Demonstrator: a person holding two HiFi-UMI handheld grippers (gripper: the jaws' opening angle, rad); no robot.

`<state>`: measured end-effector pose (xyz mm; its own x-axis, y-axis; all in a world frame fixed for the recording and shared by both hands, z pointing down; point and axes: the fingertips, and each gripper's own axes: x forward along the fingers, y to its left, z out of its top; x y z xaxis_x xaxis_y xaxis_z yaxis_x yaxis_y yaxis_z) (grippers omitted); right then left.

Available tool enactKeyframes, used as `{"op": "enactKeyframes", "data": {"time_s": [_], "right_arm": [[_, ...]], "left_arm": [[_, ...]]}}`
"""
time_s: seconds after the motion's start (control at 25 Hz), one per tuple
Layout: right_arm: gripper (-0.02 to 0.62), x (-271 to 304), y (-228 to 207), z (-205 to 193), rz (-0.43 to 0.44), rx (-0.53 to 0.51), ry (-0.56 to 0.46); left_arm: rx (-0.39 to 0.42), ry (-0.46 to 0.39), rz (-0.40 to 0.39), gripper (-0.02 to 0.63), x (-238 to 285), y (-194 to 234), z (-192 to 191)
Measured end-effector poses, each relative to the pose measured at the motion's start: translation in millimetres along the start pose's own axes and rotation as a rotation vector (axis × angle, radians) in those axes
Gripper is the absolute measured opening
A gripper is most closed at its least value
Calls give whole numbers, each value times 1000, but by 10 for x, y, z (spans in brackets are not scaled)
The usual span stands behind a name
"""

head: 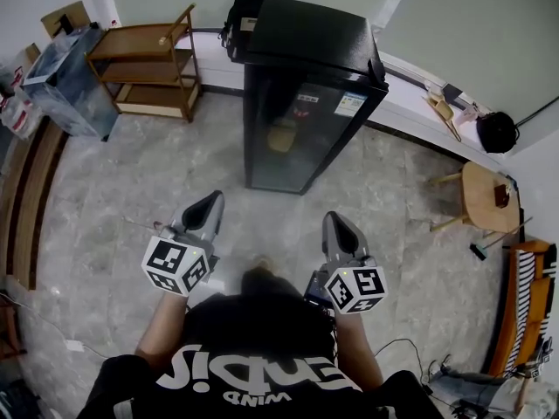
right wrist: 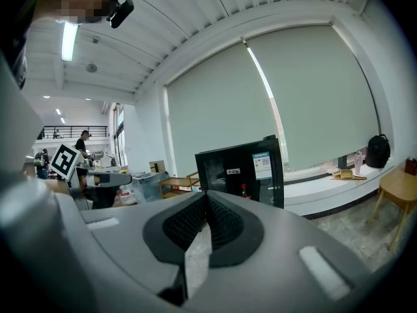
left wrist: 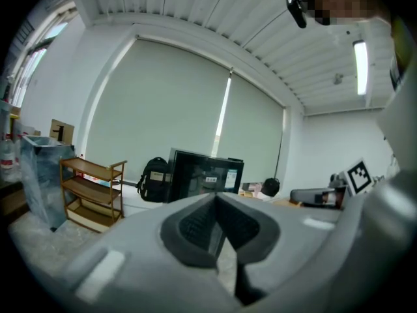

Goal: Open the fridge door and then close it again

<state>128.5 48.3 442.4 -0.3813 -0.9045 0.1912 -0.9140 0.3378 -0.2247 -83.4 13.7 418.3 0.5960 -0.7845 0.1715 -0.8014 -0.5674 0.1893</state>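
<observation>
Ahead, floor (head: 262, 209) open right up to fridge (head: 297, 120) front. Left: wooden shelf (head: 148, 66); behind: backpack (head: 243, 20); right: round stool (head: 485, 195), all well off the path.

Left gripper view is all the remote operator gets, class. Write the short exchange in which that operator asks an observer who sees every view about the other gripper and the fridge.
Operator: I see only the other gripper's marker cube. How do its jaws stand?
Observer: The right gripper has its jaws together, with nothing between them.
Operator: The fridge front looks dark to me. Is anything inside?
Observer: In the right gripper view, a small bottle with a red cap stands behind the glass front of the fridge.
</observation>
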Motion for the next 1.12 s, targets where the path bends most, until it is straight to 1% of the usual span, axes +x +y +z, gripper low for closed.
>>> {"op": "enactKeyframes", "data": {"time_s": [0.2, 0.36, 0.6, 0.76, 1.04, 1.12], "right_arm": [[-3, 324, -345, 132, 27, -8, 10], [-3, 523, -494, 153, 37, 3, 21], [-3, 818, -569, 287, 41, 11, 14], [-2, 985, -616, 388, 21, 12, 4], [-3, 1241, -639, 444, -10, 23, -9], [-2, 1297, -619, 422, -12, 27, -8]], "left_arm": [[4, -10, 29, 0, 403, 72, 104], [4, -2, 48, 0, 579, 155, 130], [18, -17, 43, 1, 848, 329, 342], [21, -30, 25, 2, 1017, 453, 455], [28, -55, -5, 2, 1233, 664, 578], [24, -51, -8, 14, 1256, 723, 562]]}}
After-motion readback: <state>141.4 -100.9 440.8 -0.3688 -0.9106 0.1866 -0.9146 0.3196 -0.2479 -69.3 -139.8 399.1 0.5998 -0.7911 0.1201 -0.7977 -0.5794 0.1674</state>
